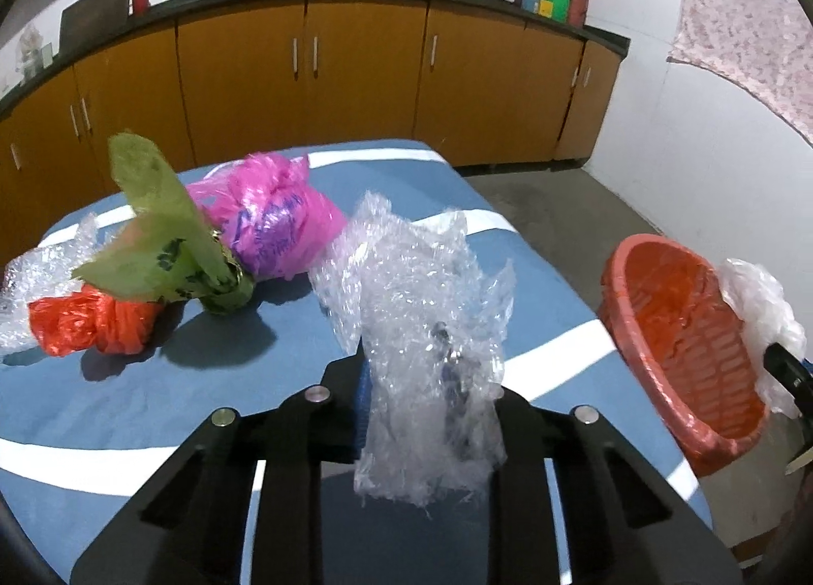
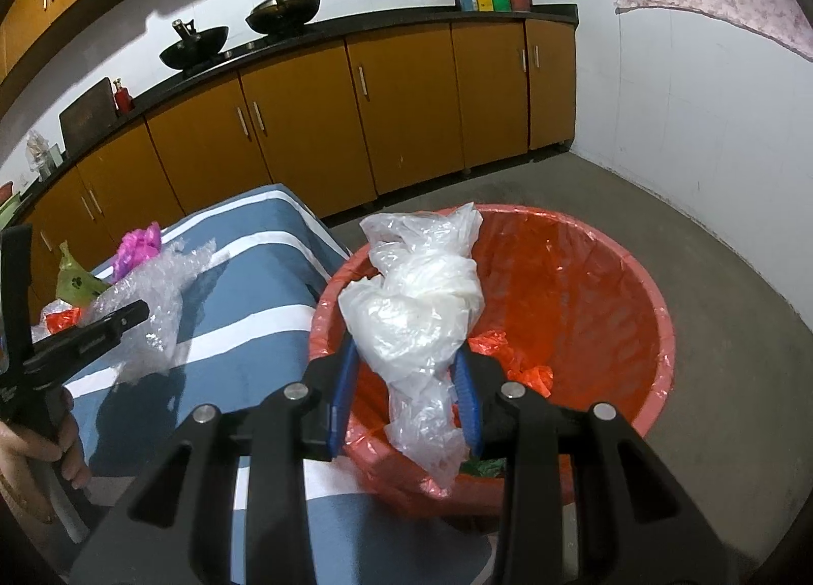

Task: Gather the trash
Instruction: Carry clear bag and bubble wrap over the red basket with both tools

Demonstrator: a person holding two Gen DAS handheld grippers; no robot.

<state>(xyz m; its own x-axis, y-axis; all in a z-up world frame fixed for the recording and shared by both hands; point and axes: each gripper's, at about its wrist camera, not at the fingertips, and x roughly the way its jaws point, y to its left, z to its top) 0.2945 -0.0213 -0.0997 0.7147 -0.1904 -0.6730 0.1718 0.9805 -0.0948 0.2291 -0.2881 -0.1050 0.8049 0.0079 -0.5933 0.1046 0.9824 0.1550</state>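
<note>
Crumpled white plastic bag (image 2: pixel 416 331) is clenched in right gripper (image 2: pixel 406 397) above red lined basket (image 2: pixel 635 290); release is judged next. Clear bubble-wrap sheet (image 1: pixel 427 311) is pinched by left gripper (image 1: pixel 432 407) over striped blue table (image 1: pixel 152 407), awaiting transfer.

No writing reads clearly anywhere: the pink bag (image 1: pixel 264 214) carries purple lettering too crumpled to make out, and the green bag (image 1: pixel 167 239) bears dark printed marks, blurred beyond telling whether they are letters or a pattern
</note>
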